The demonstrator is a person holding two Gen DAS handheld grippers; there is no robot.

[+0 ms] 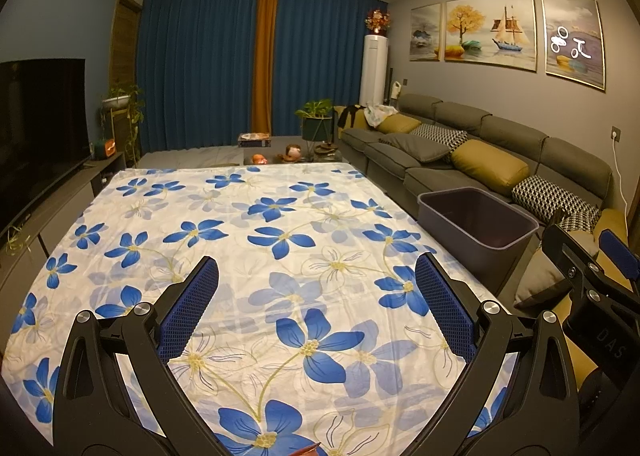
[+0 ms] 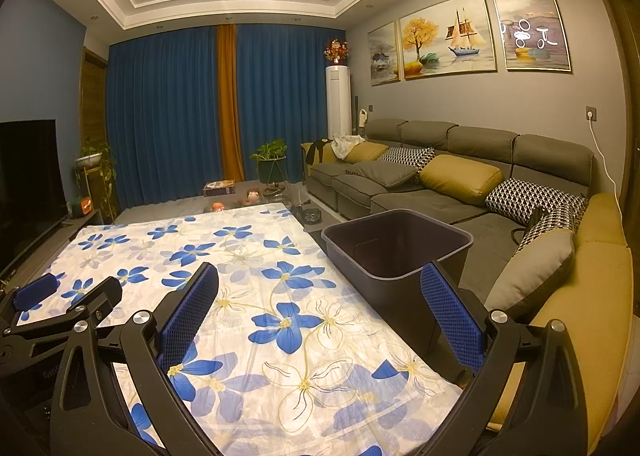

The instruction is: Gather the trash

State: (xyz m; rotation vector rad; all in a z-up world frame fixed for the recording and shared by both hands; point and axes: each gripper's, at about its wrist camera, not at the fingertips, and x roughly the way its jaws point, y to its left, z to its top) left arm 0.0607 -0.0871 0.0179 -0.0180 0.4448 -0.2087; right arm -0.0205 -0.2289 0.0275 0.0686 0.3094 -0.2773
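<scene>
The grey bin (image 2: 396, 252) stands at the right edge of the bench (image 2: 248, 296), between it and the sofa (image 2: 460, 191), its mouth facing up; what shows of its inside looks dark and bare. In the left wrist view the same bin (image 1: 476, 223) sits right of the cloth's far half. A small reddish scrap (image 1: 308, 451) peeks in at the bottom edge of that view, on the cloth, too cropped to identify.

A white cloth with blue flowers (image 1: 260, 256) covers the whole bench. The left gripper (image 1: 316, 296) hovers over the cloth's near part, its blue-padded fingers (image 1: 188, 308) spread wide, holding nothing. The right gripper (image 2: 320, 304) hovers near the bench's right edge, its fingers (image 2: 452, 312) likewise parted and empty, the right one just in front of the bin.

Beyond the bench are a potted plant (image 2: 272, 159), blue curtains (image 2: 160, 115) and a television (image 1: 36, 123) along the left wall.
</scene>
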